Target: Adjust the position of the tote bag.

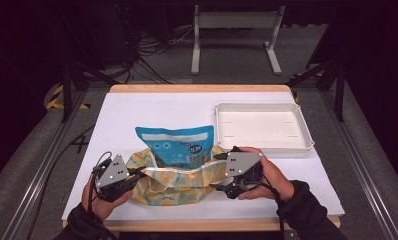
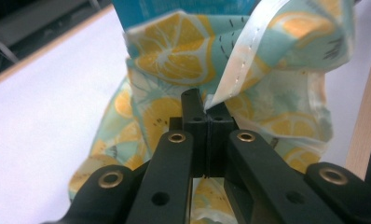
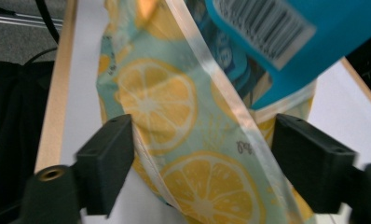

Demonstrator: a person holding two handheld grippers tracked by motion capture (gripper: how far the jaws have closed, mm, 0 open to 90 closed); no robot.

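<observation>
Lemon-print bag (image 1: 174, 182): soft, matt material with a smooth, pale, slightly shiny strip along its mouth. Blue packet (image 1: 179, 145): glossy plastic film. Tray (image 1: 263, 126): matt white plastic. Table (image 1: 152, 107): matt white sheet over a wooden edge. Jaws: matt black plastic with brass-coloured rivets.

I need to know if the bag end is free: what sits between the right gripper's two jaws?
In the right gripper view, the lemon-print bag lies between the open jaws, with the blue packet poking from it.
</observation>
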